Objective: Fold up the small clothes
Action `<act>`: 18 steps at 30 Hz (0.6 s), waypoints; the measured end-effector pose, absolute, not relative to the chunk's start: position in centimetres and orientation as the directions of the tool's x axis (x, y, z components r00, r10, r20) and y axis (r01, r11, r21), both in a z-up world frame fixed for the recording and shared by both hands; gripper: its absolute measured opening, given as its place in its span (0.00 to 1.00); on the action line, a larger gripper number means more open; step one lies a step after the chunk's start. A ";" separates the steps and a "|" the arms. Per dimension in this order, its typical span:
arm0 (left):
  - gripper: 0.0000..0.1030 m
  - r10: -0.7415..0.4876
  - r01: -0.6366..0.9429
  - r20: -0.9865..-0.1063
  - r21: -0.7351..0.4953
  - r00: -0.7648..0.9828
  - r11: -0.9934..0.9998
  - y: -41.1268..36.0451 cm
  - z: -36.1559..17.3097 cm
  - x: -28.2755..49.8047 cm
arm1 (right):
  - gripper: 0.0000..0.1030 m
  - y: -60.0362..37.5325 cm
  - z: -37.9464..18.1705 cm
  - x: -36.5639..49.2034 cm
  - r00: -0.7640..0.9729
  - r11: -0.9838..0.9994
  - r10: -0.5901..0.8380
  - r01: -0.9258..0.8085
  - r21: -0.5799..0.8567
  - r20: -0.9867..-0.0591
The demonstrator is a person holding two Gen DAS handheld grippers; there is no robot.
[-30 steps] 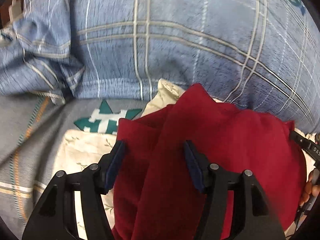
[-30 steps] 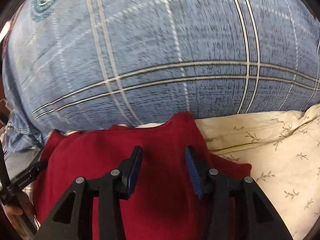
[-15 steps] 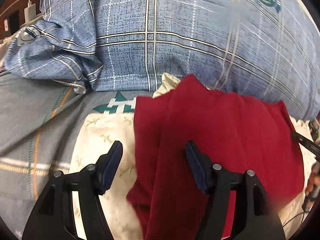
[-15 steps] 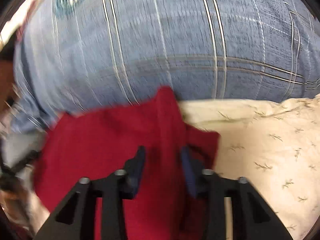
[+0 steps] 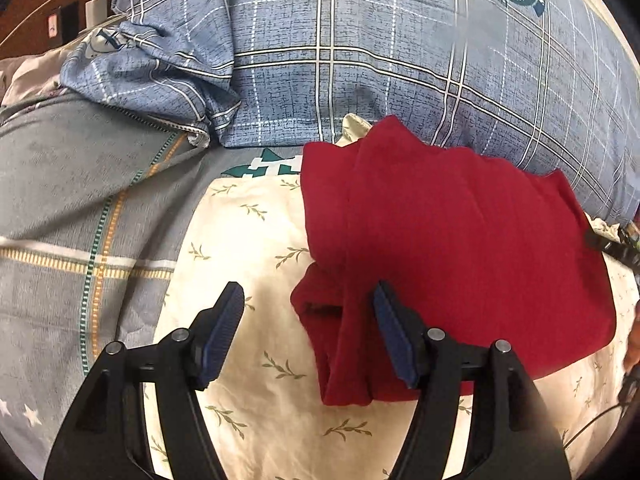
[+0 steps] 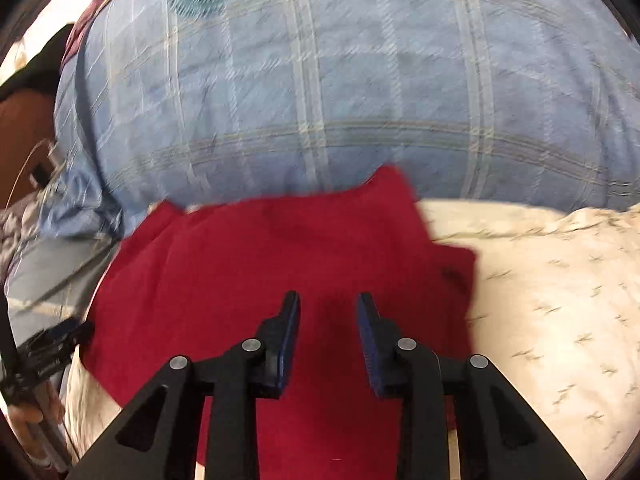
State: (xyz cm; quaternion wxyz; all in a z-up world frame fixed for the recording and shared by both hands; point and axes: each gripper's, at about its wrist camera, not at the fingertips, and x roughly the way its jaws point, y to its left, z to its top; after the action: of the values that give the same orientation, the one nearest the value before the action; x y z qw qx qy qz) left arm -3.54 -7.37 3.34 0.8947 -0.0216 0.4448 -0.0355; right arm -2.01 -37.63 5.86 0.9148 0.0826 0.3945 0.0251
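At the far left of the left wrist view a grey striped sheet (image 5: pixel 80 208) covers the bed, with a white charger (image 5: pixel 95 9) plugged in above it at the top corner. Next comes a cream pillowcase with a sprig print (image 5: pixel 248 240), lying flat under the clothes. The left gripper (image 5: pixel 308 312) hangs over this cream cloth with its jaws wide apart and nothing between the pads; its right finger sits just over the left edge of the red garment (image 5: pixel 452 248). The red garment lies folded on the cream pillowcase, its far edge touching a blue plaid pillow (image 5: pixel 360 60) that fills the back of the scene.

In the blurred right wrist view, the right gripper (image 6: pixel 328 316) hovers above the red garment (image 6: pixel 248 264). Its jaws have just been opening a little and stand only narrowly apart, with no cloth pinched between them. To the right, the cream pillowcase (image 6: pixel 552 280) spreads out beside the garment.
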 end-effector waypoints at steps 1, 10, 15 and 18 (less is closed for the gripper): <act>0.66 -0.082 0.046 -0.793 -0.069 0.604 0.997 -7.3 3.2 -3.5 | 0.30 -37.2 4.9 -1.2 0.664 0.985 0.112 0.026 0.172 -0.739; 0.72 -0.113 0.062 -0.785 -0.095 0.608 0.994 -6.9 2.3 -3.1 | 0.36 -34.6 5.9 0.4 0.640 0.987 0.112 0.020 0.162 -0.760; 0.74 -0.119 0.081 -0.780 -0.088 0.614 0.993 -7.0 2.3 -3.1 | 0.38 -28.0 6.7 2.5 0.622 0.963 0.268 -0.143 0.230 -0.736; 0.76 -0.131 0.083 -0.782 -0.102 0.609 0.991 -6.8 2.2 -2.9 | 0.39 -23.9 6.4 4.4 0.606 0.947 0.322 -0.196 0.256 -0.728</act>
State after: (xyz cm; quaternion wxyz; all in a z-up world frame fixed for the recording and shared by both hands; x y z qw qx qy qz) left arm -2.92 -6.79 2.16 0.8965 -0.0276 0.4382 -0.0598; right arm 4.40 -23.92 6.44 0.8929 0.0752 0.4197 0.1449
